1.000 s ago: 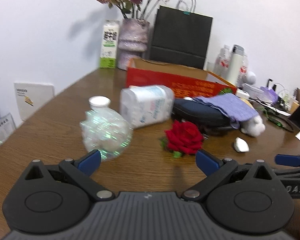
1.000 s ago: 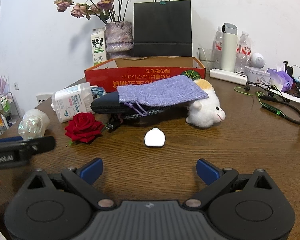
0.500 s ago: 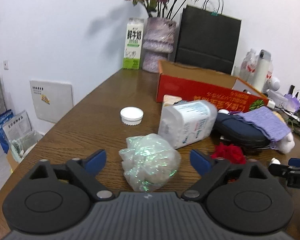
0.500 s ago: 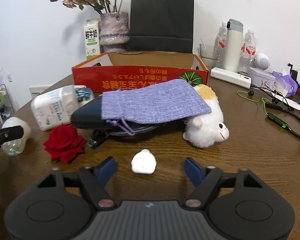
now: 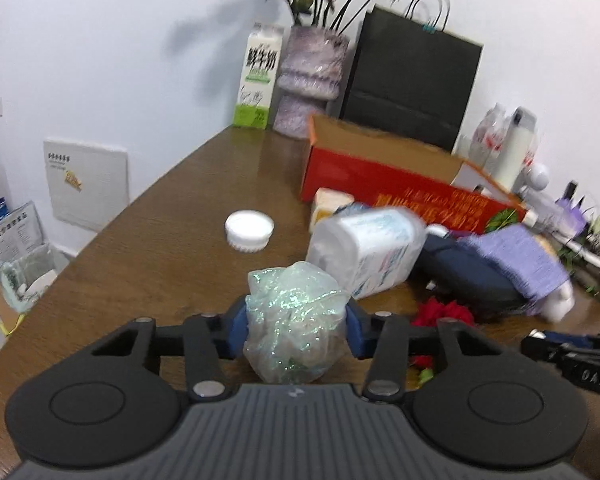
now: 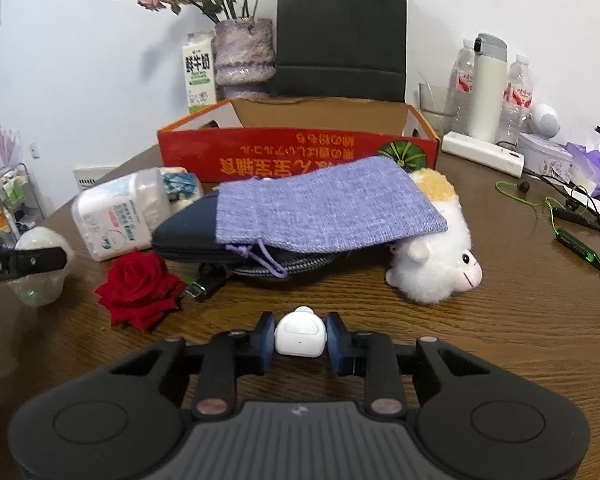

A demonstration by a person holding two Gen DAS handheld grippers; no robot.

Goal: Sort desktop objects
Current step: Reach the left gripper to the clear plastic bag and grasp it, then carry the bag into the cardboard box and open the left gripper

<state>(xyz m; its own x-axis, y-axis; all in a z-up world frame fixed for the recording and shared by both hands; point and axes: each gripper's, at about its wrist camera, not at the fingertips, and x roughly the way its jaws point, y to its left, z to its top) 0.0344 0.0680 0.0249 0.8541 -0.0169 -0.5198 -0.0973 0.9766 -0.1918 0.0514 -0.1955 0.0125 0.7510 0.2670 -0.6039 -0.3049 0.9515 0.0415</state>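
Observation:
My left gripper [image 5: 296, 326] is shut on a crumpled iridescent plastic ball [image 5: 296, 316] at the table's left side. My right gripper [image 6: 300, 338] is shut on a small white case [image 6: 300, 336] low over the table. A red rose [image 6: 138, 288], a white wipes canister [image 6: 120, 216] on its side, a dark pouch [image 6: 188, 236] under a purple drawstring bag [image 6: 324, 208] and a white plush sheep [image 6: 436, 264] lie before the red cardboard box [image 6: 300, 156]. A white lid [image 5: 249, 230] lies apart on the left.
Behind the box stand a milk carton [image 6: 198, 70], a vase of dried flowers [image 6: 242, 56] and a black paper bag [image 6: 340, 36]. Bottles, a white flask [image 6: 486, 88] and cables [image 6: 572, 224] fill the right side. The table edge curves at the left.
Both grippers moved forward and closed: the left onto the plastic ball, the right onto the small white case.

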